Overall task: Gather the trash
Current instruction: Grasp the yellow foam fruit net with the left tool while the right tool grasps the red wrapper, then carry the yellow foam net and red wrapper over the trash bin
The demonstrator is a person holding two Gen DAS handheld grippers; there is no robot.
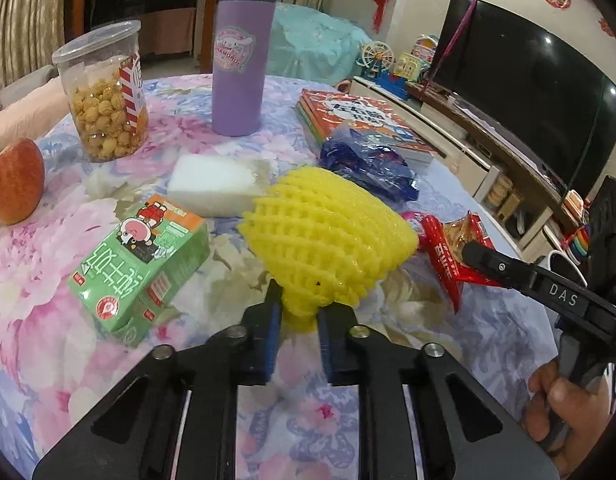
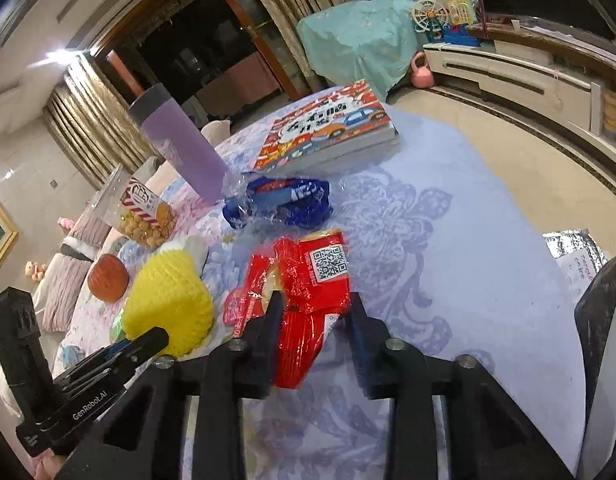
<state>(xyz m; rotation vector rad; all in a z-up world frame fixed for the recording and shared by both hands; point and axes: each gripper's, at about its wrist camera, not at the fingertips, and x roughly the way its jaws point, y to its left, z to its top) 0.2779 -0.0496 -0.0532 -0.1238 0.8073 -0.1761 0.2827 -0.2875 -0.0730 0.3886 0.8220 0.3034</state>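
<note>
A yellow foam fruit net lies on the flowered tablecloth. My left gripper is shut on the net's narrow end, which is squeezed between the blue pads. A red snack wrapper with a QR label lies to the right of the net. My right gripper is shut on it, with crumpled red film filling the gap between the fingers. In the left wrist view the right gripper comes in from the right onto the red wrapper. A crumpled blue wrapper lies behind the net.
A green drink carton, a white foam block, an apple, a popcorn jar, a purple bottle and stacked books share the table. A silver bag sits on the floor beyond the table's right edge.
</note>
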